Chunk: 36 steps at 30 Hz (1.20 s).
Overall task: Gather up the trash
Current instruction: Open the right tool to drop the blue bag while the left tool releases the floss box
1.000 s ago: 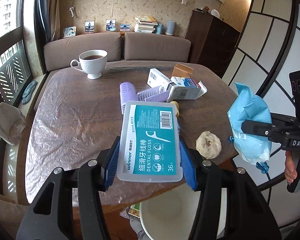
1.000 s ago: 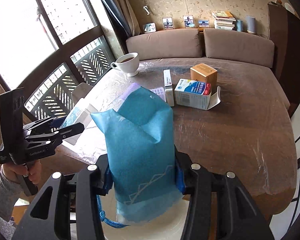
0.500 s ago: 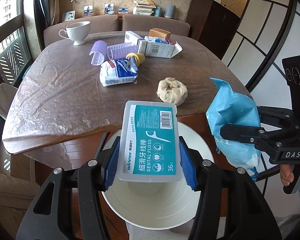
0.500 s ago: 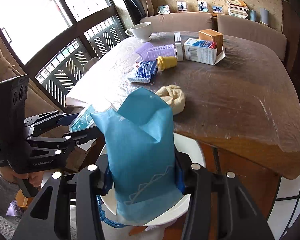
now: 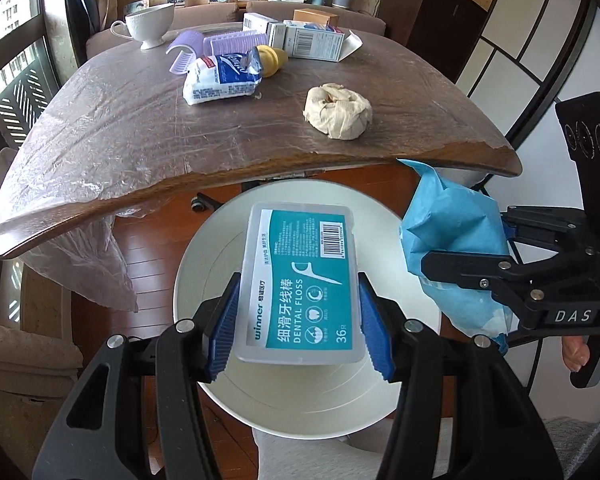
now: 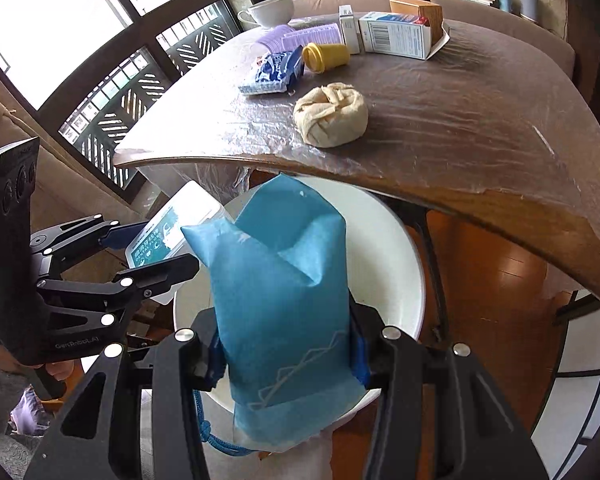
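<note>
both grippers have swung off the table, left gripper (image 5: pixel 298 320) clamping the dental floss box (image 5: pixel 300 284), right gripper (image 6: pixel 286 354) pinching the blue pouch (image 6: pixel 280 312), now above the white bin (image 5: pixel 212 264), ready to drop.

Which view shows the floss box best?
The left wrist view: the floss box sits face-on between the left gripper's pads, label readable, over the white bin. The right wrist view shows only a corner of it, the rest behind the blue bag.
</note>
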Available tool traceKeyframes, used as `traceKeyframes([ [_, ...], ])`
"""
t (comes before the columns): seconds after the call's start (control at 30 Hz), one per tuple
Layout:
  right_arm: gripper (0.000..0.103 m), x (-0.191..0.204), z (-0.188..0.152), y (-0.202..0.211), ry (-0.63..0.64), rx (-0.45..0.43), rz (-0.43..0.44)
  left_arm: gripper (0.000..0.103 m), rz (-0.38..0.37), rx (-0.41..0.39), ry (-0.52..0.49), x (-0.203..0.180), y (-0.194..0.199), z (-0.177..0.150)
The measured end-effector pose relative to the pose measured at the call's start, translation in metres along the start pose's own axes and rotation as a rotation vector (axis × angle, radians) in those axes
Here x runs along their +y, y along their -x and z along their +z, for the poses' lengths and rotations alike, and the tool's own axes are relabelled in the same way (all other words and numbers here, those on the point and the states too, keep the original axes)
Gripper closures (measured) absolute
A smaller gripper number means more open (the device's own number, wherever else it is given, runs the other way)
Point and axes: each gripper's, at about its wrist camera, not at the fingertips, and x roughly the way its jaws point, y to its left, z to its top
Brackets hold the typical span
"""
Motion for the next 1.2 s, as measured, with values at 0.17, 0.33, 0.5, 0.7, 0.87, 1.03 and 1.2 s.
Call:
traceKeyframes([
  [0.17, 0.056, -0.005, -0.003, -0.016, -0.028, 0.036, -0.015, 0.047, 0.006, 0.037, -0.004, 0.003, -0.016, -0.003],
  [0.33, 0.056, -0.006, -0.005, -0.028, -0.039, 0.062, -0.036, 0.047, 0.016, 0.064, -0.005, 0.006, -0.028, -0.006],
  [0.5, 0.056, -0.006, -0.006, -0.039, -0.046, 0.081, -0.049, 0.047, 0.021, 0.086, 0.002, 0.010, -0.039, -0.010],
  [0.7, 0.056, -0.005, -0.009, -0.048, -0.044, 0.104, -0.066, 0.047, 0.027, 0.110, 0.004, 0.015, -0.049, -0.013],
  [0.87, 0.056, -0.004, -0.011, -0.056, -0.053, 0.120, -0.081, 0.047, 0.036, 0.132, -0.002, 0.018, -0.059, -0.016],
  [1.03, 0.056, -0.004, -0.012, -0.063, -0.074, 0.132, -0.087, 0.047, 0.048, 0.150, -0.015, 0.022, -0.068, -0.018],
  [1.2, 0.056, -0.002, -0.012, -0.069, -0.092, 0.143, -0.103, 0.047, 0.058, 0.167, -0.027, 0.024, -0.075, -0.020],
])
